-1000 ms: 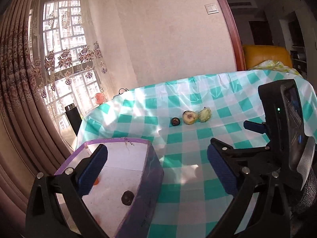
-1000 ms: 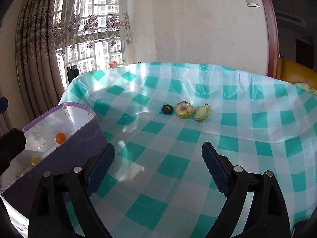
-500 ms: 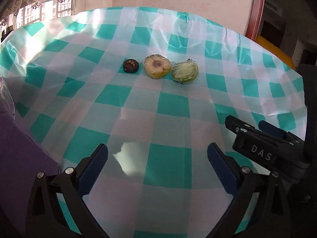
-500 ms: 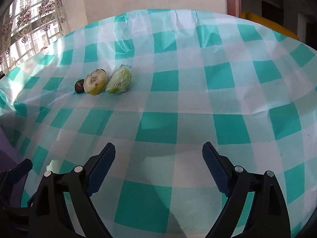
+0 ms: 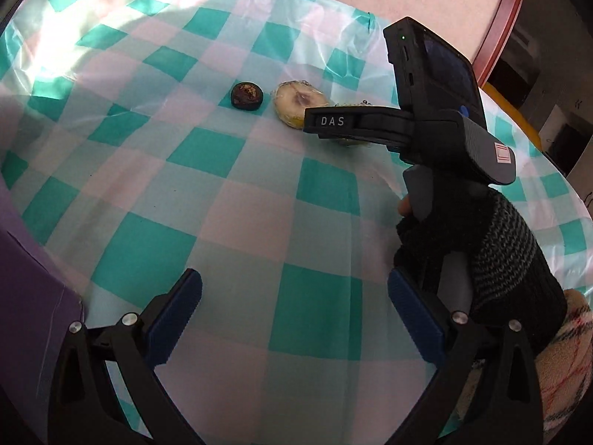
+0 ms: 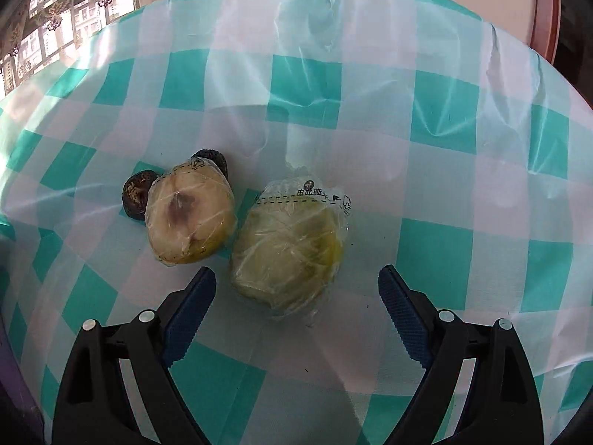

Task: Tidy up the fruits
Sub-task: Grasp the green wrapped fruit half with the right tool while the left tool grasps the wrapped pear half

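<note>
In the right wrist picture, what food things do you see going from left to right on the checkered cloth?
Small dark fruit → wrapped cut fruit with a dark middle → wrapped pale green fruit.

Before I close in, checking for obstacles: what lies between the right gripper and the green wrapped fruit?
Only bare checked tablecloth; the right wrist view shows the open right gripper just short of the green wrapped fruit.

Daylight reaches me from the curtained window at upper left, washing the glossy checked tablecloth with pale glare. Both fisheye views bow strongly and go black at the corners. The cling-wrapped fruit glints; focus is sharp, shadows soft.
</note>
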Motion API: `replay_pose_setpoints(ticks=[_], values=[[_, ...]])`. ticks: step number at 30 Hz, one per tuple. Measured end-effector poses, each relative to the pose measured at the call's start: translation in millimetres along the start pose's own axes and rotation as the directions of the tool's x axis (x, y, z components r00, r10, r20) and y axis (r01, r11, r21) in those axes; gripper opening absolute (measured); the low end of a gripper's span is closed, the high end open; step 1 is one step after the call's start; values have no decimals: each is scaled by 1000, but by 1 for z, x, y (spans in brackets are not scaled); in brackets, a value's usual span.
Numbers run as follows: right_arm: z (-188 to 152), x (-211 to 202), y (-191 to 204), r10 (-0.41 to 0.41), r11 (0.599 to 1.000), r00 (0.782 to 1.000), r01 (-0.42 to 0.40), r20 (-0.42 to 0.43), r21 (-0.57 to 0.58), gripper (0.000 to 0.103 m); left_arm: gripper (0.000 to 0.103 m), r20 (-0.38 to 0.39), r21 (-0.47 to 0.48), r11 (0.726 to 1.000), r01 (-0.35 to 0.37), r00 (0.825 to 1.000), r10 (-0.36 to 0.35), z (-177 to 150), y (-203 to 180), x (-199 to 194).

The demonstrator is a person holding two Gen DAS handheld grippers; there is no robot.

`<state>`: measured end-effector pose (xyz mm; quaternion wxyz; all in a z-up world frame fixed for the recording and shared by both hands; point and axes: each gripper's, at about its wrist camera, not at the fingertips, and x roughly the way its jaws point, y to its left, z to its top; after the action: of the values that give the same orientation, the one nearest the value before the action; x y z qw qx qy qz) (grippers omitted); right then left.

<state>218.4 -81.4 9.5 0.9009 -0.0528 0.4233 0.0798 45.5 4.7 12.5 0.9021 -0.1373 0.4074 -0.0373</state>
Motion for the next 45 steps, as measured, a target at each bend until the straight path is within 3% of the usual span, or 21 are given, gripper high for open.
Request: replay_pose_setpoints(ticks=[2, 4, 5, 8, 12, 19, 27, 30, 32, 35, 38, 45], values=[[4, 5, -2, -10, 1000, 1000, 10, -7, 4, 81, 101, -9, -1, 1000, -8, 1000, 8, 1, 0, 3], [3, 7, -7, 32, 999, 999, -32, -20, 31, 55, 101, -8, -11, 1000, -26, 1000, 26, 4, 0, 4], [3, 6, -13, 47, 997, 999, -46, -15, 57, 53, 101, -6, -17, 999, -33, 999, 33, 5, 1, 6], [-2, 1, -43, 118, 972, 992, -122, 33, 199, 54, 101, -1, -39, 998, -57, 998, 57, 15, 4, 13], [-17, -9, -91, 197, 876, 966, -249, 166, 412, 54, 101, 8, -91, 990, -109, 994, 110, 41, 9, 33], [-17, -19, -106, 153, 848, 956, -258, 251, 463, 55, 101, 15, -110, 981, -159, 987, 162, 96, -10, 87], [-15, -18, -107, 151, 844, 954, -260, 258, 469, 55, 100, -12, -124, 962, -242, 970, 243, 147, -20, 137], [-15, -18, -106, 149, 848, 957, -253, 249, 465, 55, 91, -4, -127, 949, -289, 957, 291, 153, -19, 141], [-15, -18, -105, 149, 850, 958, -252, 247, 463, 55, 63, 25, -129, 955, -267, 962, 272, 152, -19, 137], [-15, -17, -105, 143, 846, 958, -248, 247, 472, 55, 62, 41, -155, 956, -249, 965, 258, 153, -13, 131], [-14, -16, -105, 145, 846, 958, -249, 246, 472, 55, 62, 118, -193, 963, -188, 970, 213, 151, -4, 116], [-14, -13, -109, 146, 832, 958, -253, 246, 493, 55, 62, 196, -272, 953, -136, 961, 193, 148, 14, 98]])
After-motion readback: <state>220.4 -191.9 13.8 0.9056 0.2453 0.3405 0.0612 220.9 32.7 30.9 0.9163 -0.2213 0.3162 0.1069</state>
